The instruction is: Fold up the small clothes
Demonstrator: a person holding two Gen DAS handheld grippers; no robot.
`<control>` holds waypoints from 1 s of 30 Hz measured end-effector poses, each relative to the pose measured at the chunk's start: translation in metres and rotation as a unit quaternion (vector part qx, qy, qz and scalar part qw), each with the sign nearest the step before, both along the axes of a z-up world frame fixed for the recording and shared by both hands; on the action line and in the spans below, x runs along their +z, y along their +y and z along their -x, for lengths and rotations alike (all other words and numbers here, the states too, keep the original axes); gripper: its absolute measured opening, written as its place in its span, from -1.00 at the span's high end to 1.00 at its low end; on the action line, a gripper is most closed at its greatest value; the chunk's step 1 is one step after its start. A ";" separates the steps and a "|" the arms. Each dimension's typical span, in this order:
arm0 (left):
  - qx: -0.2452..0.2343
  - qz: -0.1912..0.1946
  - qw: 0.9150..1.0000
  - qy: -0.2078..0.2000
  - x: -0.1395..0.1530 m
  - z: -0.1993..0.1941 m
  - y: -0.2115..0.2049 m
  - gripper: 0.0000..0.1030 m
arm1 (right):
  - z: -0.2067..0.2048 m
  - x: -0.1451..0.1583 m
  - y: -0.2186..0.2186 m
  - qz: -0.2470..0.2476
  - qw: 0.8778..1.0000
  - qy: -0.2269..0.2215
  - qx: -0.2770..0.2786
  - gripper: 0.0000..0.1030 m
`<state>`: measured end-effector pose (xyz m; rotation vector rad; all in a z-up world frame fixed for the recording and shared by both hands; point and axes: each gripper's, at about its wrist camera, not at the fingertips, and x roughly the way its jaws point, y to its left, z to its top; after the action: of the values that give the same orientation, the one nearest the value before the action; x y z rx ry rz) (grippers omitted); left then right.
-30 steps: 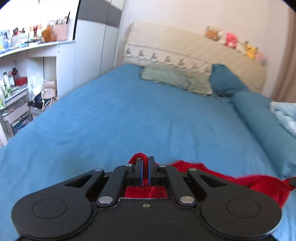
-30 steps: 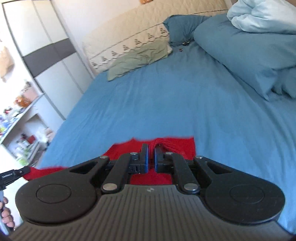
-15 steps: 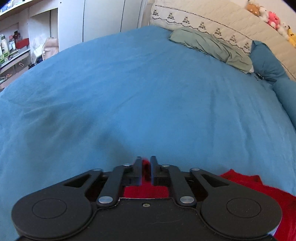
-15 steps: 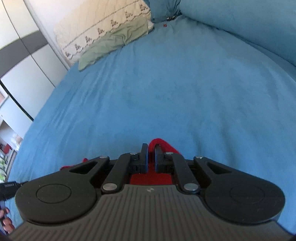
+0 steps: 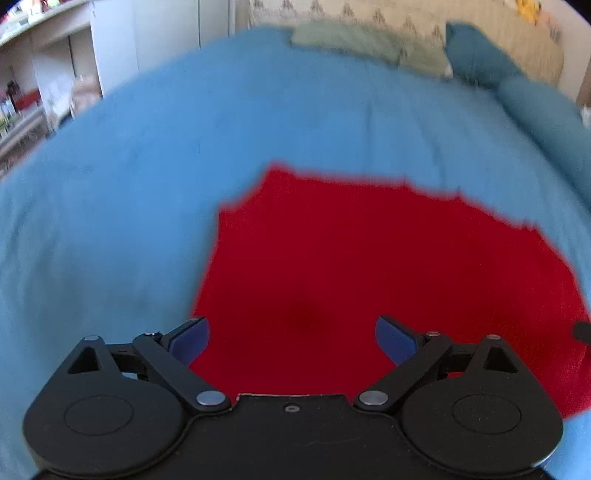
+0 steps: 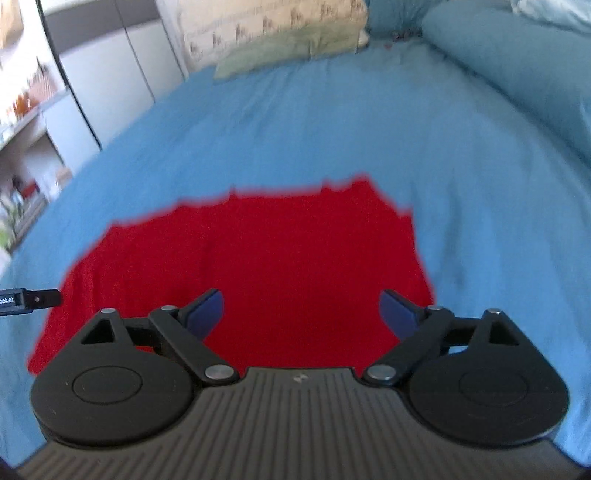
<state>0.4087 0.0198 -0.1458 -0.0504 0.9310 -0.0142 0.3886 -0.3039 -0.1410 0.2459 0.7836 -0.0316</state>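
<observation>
A red garment (image 5: pixel 369 266) lies spread flat on the blue bed sheet (image 5: pixel 147 177). It also shows in the right wrist view (image 6: pixel 258 258). My left gripper (image 5: pixel 291 338) is open and empty, over the garment's near left part. My right gripper (image 6: pixel 301 308) is open and empty, over the garment's near right part. The tip of the left gripper (image 6: pixel 29 301) shows at the left edge of the right wrist view. Both views are blurred by motion.
A green pillow (image 5: pixel 362 40) and a quilted headboard (image 5: pixel 406 18) stand at the far end of the bed. A rolled blue duvet (image 6: pixel 517 66) lies along the right side. White shelves (image 5: pixel 33 92) and a wardrobe (image 6: pixel 110 74) stand to the left.
Both grippers were shut on the red garment and have opened and let it go. The garment now lies flat on the sheet, and both grippers have pulled back.
</observation>
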 end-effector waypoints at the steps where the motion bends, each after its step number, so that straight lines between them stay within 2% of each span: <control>1: -0.003 -0.008 1.000 0.009 -0.011 0.002 0.001 -0.92 | 0.002 -0.009 0.004 0.005 1.000 0.011 -0.003 -1.00; 3: -0.011 -0.022 0.999 0.025 -0.029 0.003 0.003 -0.94 | 0.004 -0.028 0.006 0.010 0.999 0.036 -0.016 -1.00; 4: -0.017 -0.027 0.999 0.021 -0.032 0.004 0.004 -1.00 | 0.004 -0.036 0.005 0.010 0.999 0.042 -0.021 -1.00; 8: -0.027 -0.039 0.998 0.041 -0.028 -0.003 0.003 -1.00 | 0.001 -0.037 0.008 0.021 0.999 0.044 -0.020 -1.00; 11: -0.032 -0.057 0.997 0.040 -0.004 -0.001 -0.002 -0.95 | 0.009 -0.021 0.004 0.021 0.999 0.039 -0.021 -1.00; 14: -0.058 -0.052 0.997 0.022 0.030 0.009 -0.014 -1.00 | 0.028 0.004 -0.014 0.021 0.999 0.023 -0.034 -1.00; 18: -0.103 -0.056 0.993 0.001 0.053 0.019 -0.038 -1.00 | 0.046 0.012 -0.045 0.001 0.997 0.059 -0.047 -1.00; 21: -0.128 -0.058 0.990 -0.001 0.048 0.023 -0.058 -1.00 | 0.058 0.001 -0.064 -0.023 0.995 0.085 -0.053 -1.00; 26: -0.141 -0.053 0.989 0.008 0.023 0.013 -0.086 -1.00 | 0.064 -0.016 -0.073 -0.058 0.995 0.081 -0.023 -0.61; 30: -0.136 -0.050 0.989 0.012 0.005 0.003 -0.102 -1.00 | 0.053 -0.032 -0.072 -0.063 0.994 0.088 -0.009 -0.53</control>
<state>0.4053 -0.0821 -0.1410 0.1698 0.9549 -0.2198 0.3354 -0.3755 -0.1729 0.3730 0.9593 -0.0221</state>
